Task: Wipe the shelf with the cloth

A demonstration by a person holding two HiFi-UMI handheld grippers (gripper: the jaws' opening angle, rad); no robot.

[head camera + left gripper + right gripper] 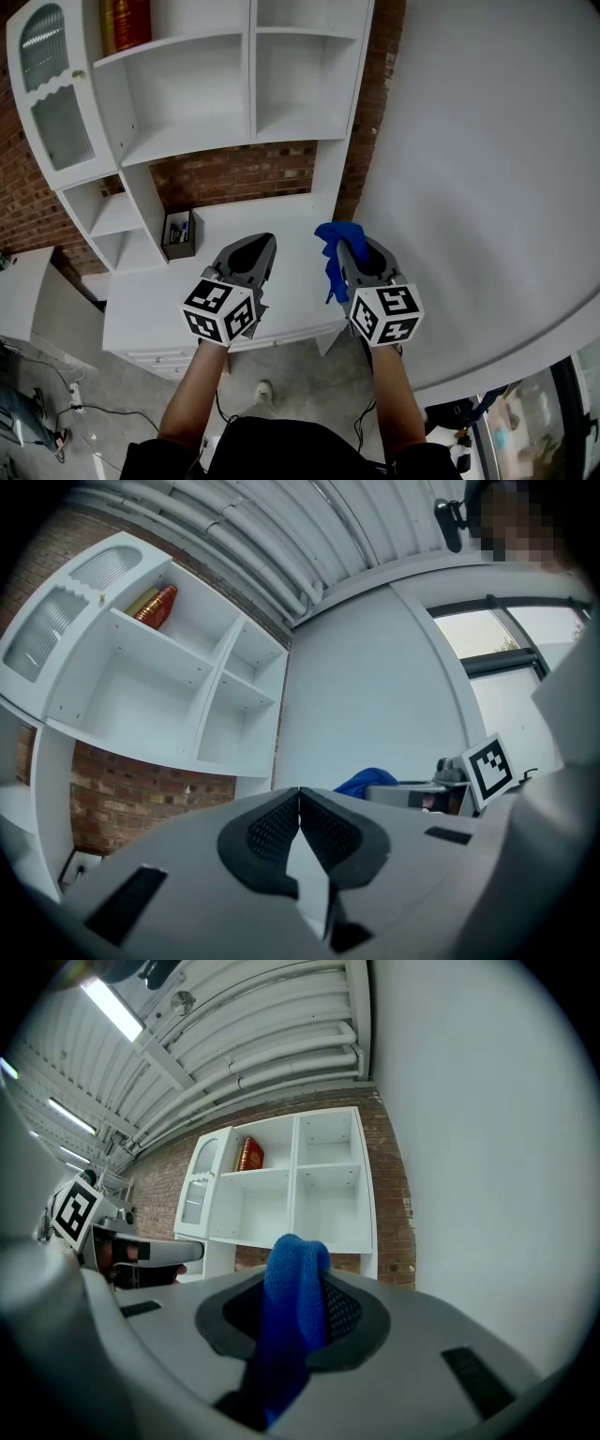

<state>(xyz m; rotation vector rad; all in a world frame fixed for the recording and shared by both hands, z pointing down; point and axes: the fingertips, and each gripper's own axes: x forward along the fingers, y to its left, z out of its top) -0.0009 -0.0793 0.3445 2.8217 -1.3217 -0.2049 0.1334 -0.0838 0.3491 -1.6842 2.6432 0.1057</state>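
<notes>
A white shelf unit (202, 141) with open cubbies stands against a brick wall, above a white counter (253, 281); it also shows in the right gripper view as the shelf unit (300, 1194). My right gripper (345, 246) is shut on a blue cloth (334, 246), which bunches between the jaws and hangs down, seen close as the cloth (291, 1312). My left gripper (253, 251) is shut with nothing between its pads, its jaws meeting at a point (300, 794). Both grippers hover over the counter, short of the shelves.
A red book (125, 23) stands in the top left cubby beside a glass-front cabinet door (52, 89). A small dark box (178, 234) sits on the counter's left. A large white wall (487, 169) rises at the right. Cables lie on the floor (56, 412).
</notes>
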